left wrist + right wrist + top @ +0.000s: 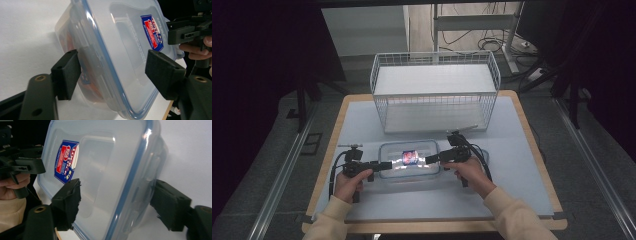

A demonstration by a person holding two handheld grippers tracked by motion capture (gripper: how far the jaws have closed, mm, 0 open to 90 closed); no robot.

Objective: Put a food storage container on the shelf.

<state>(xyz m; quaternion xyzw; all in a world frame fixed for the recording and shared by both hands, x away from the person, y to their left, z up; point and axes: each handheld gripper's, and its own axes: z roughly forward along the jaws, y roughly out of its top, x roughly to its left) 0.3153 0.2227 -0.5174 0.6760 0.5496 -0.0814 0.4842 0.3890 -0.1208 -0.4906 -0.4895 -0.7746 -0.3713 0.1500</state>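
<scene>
A clear plastic container (pixel 398 172) with a blue-sealed lid and a red and blue label (pixel 409 157) lies on the white table, lid up. My left gripper (pixel 384 165) reaches in at its left end and my right gripper (pixel 432 159) at its right end. In the left gripper view the container (pixel 120 50) has its end between the pads of my left gripper (pixel 112 75), one pad by the wall and one over the lid. In the right gripper view my right gripper (pixel 117 200) straddles the container (pixel 105 165) the same way. Neither pair of pads plainly presses on it.
A white wire basket (pixel 434 60) stands at the back of the table (pixel 512 150), just behind the container. Bare table lies left, right and in front of the hands. The floor beyond holds cables and stand legs.
</scene>
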